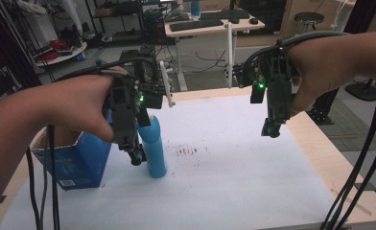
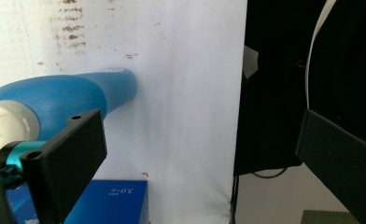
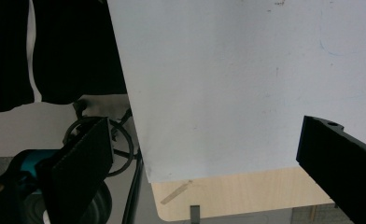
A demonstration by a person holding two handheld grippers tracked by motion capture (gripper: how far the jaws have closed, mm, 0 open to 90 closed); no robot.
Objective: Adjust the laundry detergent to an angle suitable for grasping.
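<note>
Left gripper [image 1: 137, 155]: we find the jaws spread wide, empty, beside the upright blue bottle [image 1: 153, 148] at lower left.
Right gripper [image 1: 271, 129]: agape, empty, upper right.
Progress: we judge nothing grasped yet.

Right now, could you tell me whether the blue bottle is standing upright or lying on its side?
Upright. In the high view the blue bottle stands base-down on the white table cover, beside the left tongs, which are open and not gripping it.

Blue bottle [image 1: 153, 146]; darker blue box [image 1: 76, 163]; white, smudged sheet [image 1: 234, 158]
</note>
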